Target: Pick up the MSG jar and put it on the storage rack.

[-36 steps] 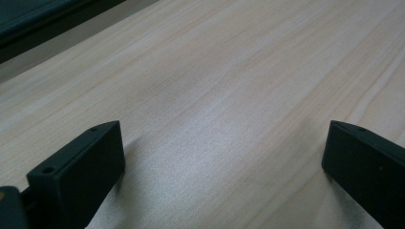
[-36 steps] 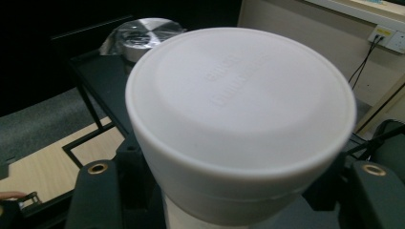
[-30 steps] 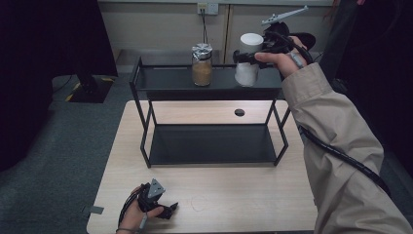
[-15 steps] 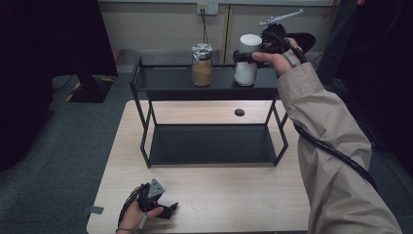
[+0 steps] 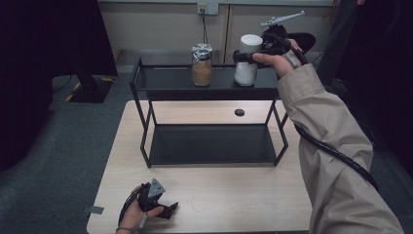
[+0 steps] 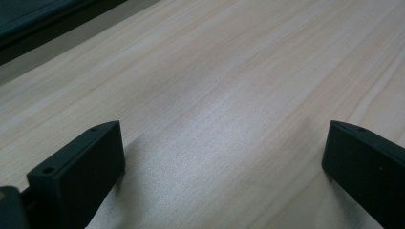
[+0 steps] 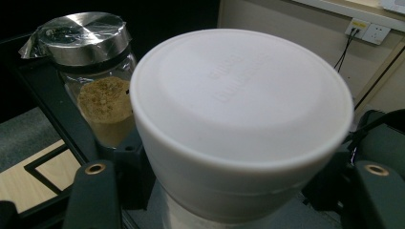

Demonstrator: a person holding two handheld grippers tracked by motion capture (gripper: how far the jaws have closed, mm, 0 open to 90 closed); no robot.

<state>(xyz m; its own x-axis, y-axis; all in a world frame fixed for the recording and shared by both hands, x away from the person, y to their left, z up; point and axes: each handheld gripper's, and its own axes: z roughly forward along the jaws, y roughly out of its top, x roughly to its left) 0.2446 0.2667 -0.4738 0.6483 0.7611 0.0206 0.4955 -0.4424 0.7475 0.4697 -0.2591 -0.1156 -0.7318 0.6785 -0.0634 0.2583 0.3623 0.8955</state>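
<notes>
right gripper (image 5: 243, 57) jaws just easing apart around white jar (image 7: 239, 129); pad contact hidden | left gripper (image 6: 219, 157) wide

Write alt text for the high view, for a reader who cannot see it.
A person's right gripper reaches to the top shelf of a black metal two-tier rack, its jaws around a white-lidded jar beside a glass jar of brown powder. The left gripper rests open on the pale wooden table.
</notes>
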